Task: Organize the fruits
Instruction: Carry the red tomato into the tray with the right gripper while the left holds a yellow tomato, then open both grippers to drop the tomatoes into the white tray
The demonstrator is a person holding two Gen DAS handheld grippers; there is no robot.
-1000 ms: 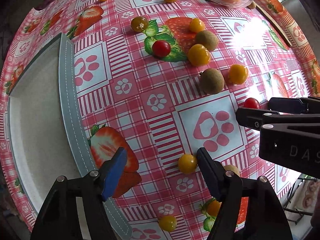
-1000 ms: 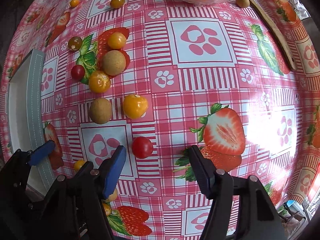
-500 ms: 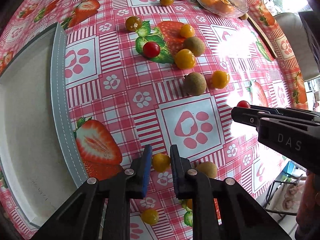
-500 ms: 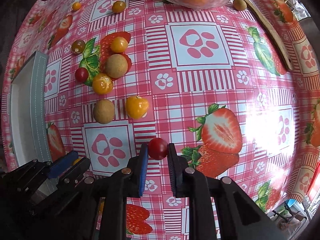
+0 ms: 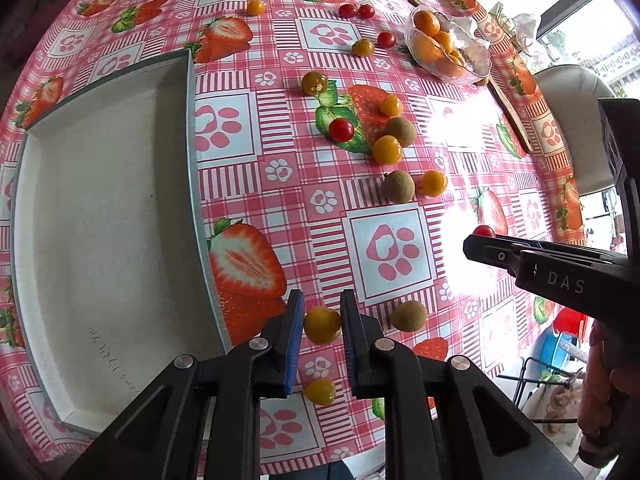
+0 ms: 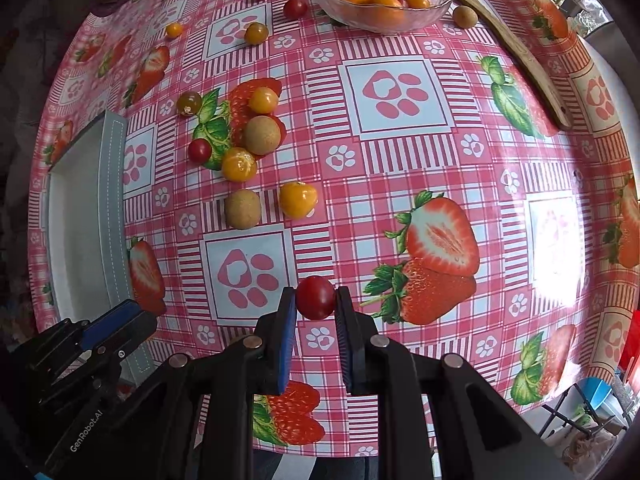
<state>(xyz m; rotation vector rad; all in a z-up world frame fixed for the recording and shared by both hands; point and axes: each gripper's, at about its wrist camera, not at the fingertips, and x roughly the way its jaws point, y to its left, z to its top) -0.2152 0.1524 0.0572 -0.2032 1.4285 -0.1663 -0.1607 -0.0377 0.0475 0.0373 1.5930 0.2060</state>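
My left gripper [image 5: 320,326] is shut on a yellow cherry tomato [image 5: 322,325] and holds it above the tablecloth, just right of the white tray [image 5: 100,220]. My right gripper [image 6: 316,300] is shut on a red cherry tomato [image 6: 315,297], lifted over the cloth; it shows from the side in the left wrist view [image 5: 476,242]. Several loose fruits lie on the cloth: yellow tomatoes [image 6: 298,200], brown longans [image 6: 242,209] and red tomatoes [image 6: 199,150]. The tray also shows at the left of the right wrist view [image 6: 80,216].
A glass bowl [image 6: 384,20] of oranges stands at the far side. A wooden spoon [image 6: 520,60] lies at the far right. A longan [image 5: 408,316] and a yellow tomato [image 5: 320,392] lie near my left gripper. The table edge runs close below both grippers.
Both grippers went from open to shut, each on a tomato, and lifted them. The left gripper has drawn back and up, with more of the tray in view.
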